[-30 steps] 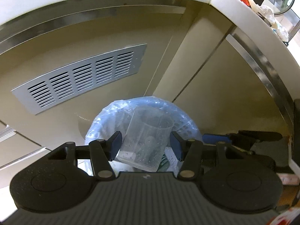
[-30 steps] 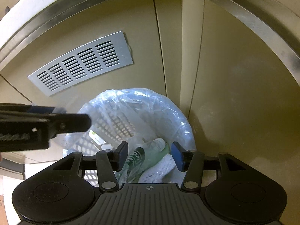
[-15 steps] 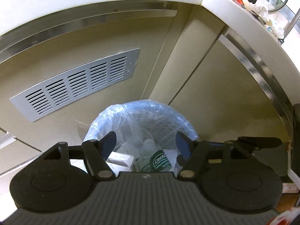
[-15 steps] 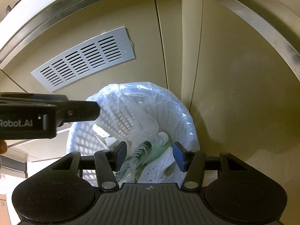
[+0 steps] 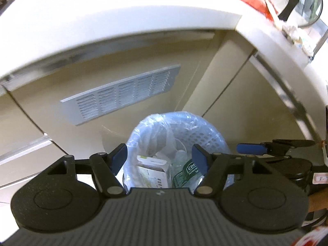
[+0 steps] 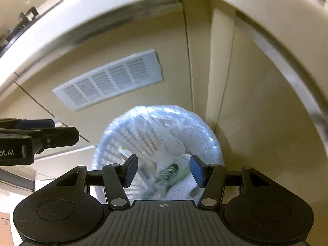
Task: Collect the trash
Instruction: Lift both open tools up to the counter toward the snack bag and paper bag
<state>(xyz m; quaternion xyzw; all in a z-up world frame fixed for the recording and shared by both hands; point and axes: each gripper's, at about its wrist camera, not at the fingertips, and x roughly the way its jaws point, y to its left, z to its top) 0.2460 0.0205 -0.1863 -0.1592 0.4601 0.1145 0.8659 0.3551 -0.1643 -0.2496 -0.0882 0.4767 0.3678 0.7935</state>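
Left gripper (image 5: pixel 160 158): jaws apart, nothing between them; they have just been opening, and stand above the bin.
Right gripper (image 6: pixel 163 171): jaws apart and empty; they have just been opening slightly.
White perforated plastic bin with a clear liner bag (image 5: pixel 205 135): below and beyond both sets of jaws, against beige cabinet doors (image 5: pixel 246 106).
White cardboard carton (image 5: pixel 153 170): inside the bin, under the left jaws.
Green-labelled clear plastic bottle (image 6: pixel 170 174): inside the bin, beside the carton.
Clear plastic cup (image 6: pixel 174 145): lying in the bin.
Grey louvred vent panel (image 5: pixel 123 96): beyond the jaws, upper left.
White worktop (image 5: pixel 123 20): above the cabinets.
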